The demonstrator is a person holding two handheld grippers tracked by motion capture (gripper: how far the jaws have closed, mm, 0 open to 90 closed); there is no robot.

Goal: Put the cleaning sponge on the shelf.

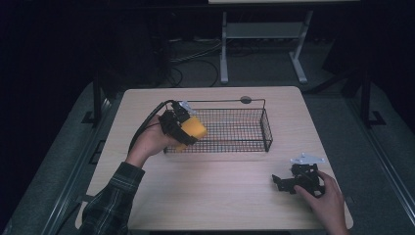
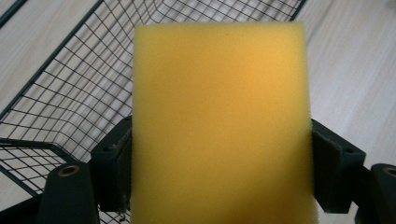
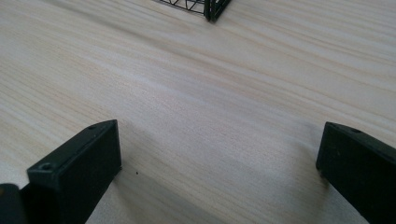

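Over the near-left corner of the wire basket [image 1: 230, 128] sits your sponge [image 1: 193, 130], a yellow foam block clamped in your left gripper [image 1: 182, 128] and carried just above the rim. In the left gripper view the sponge [image 2: 219, 126] stands tall between the two black jaws, their pads pressing its sides near the lower end, and the basket mesh [image 2: 74, 93] spreads out behind and below it. So the grip looks firm, and the foam is not visibly crushed. You're in the carrying step, I'd say: the sponge is lifted off the table [image 1: 215, 196] and is crossing toward the inside of the basket, not yet down in it. The next move calls for bringing the block fully past the wire edge, lowering it until it rests on the basket floor, and only then letting the jaws part; foam is light and springy, so a release from high up could let it bounce or catch on the rim. Your right gripper [image 1: 283, 183] rests well apart on the near-right of the table, lying low under your right hand [image 1: 323, 196]. In the right gripper view its jaws stand wide with nothing but bare wood [image 3: 205, 102] between them, a corner of the basket [image 3: 210, 9] just peeking in at the top.
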